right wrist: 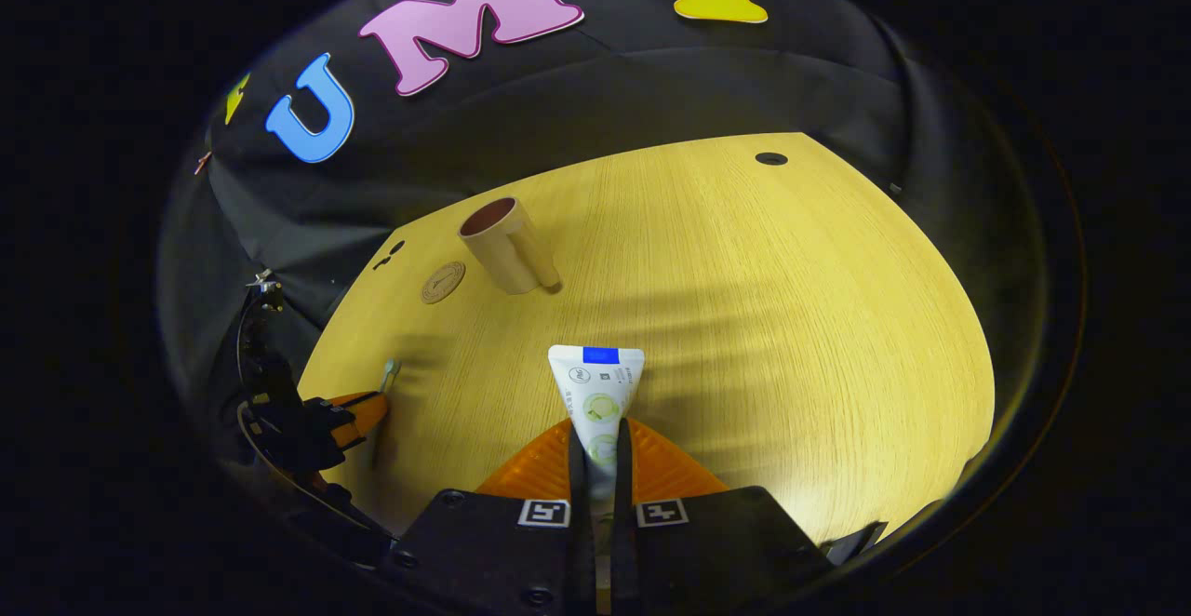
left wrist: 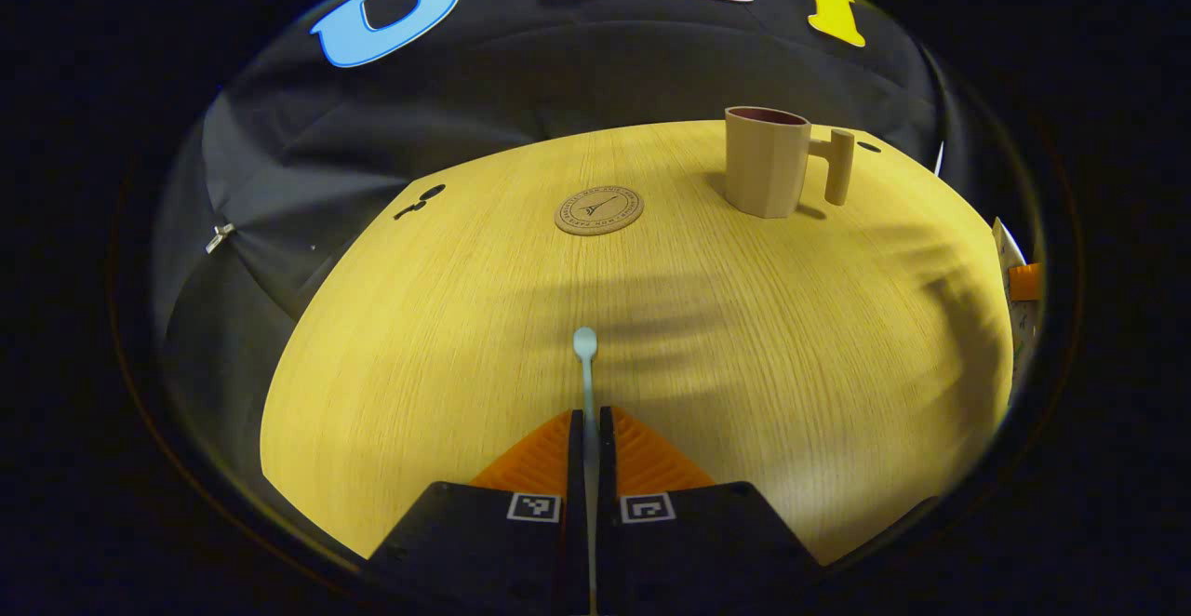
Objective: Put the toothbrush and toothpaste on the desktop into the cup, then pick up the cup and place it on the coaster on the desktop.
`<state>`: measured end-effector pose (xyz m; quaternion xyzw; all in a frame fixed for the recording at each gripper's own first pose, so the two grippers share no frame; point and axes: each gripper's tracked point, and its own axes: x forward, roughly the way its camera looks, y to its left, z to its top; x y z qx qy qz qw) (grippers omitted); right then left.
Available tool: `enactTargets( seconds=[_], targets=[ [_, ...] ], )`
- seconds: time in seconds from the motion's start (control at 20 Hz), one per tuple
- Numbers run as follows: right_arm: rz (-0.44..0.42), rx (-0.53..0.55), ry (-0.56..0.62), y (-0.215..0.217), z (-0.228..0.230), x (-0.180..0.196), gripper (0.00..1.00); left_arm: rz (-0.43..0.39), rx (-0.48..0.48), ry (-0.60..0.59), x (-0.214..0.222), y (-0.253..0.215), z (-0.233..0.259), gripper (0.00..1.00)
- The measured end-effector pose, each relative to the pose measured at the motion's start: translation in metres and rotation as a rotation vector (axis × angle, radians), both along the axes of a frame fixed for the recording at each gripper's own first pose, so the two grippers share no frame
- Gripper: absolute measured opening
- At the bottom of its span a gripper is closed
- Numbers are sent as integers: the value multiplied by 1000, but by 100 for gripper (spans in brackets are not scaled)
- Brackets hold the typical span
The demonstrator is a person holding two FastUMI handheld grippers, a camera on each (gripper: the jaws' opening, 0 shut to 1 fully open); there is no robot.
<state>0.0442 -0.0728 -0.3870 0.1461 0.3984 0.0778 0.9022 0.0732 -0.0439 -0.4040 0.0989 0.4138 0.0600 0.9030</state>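
Above the desk, my left gripper pinches the light, stiff toothbrush by its handle while my right gripper squeezes the soft toothpaste mid-tube.

Left gripper view: coaster left of cup, apart, both on desktop.

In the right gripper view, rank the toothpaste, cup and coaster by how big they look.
1. Toothpaste, though it is nearest the camera, so its lead over the cup is unsure.
2. Cup.
3. Coaster.
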Motion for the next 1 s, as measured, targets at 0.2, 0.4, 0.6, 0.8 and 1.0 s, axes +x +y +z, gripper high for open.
enactTargets(
  seconds=[0.2, 0.4, 0.6, 0.8, 1.0],
  targets=[
    [-6, -4, -23, 3, 8, 1, 11, 22, -80, -11, 1, 1, 4, 2],
    [-30, 32, -85, 14, 34, 9, 11, -25, -136, -115, 13, -10, 45, 6],
    [-56, 67, -226, 25, 81, 32, 11, -57, -232, -238, 22, -26, 102, 6],
    [-59, 109, -384, 38, 132, 56, 11, -93, -289, -333, 19, -33, 149, 6],
    [-53, 147, -519, 56, 179, 87, 11, -137, -314, -403, 4, -37, 184, 6]
  ],
)
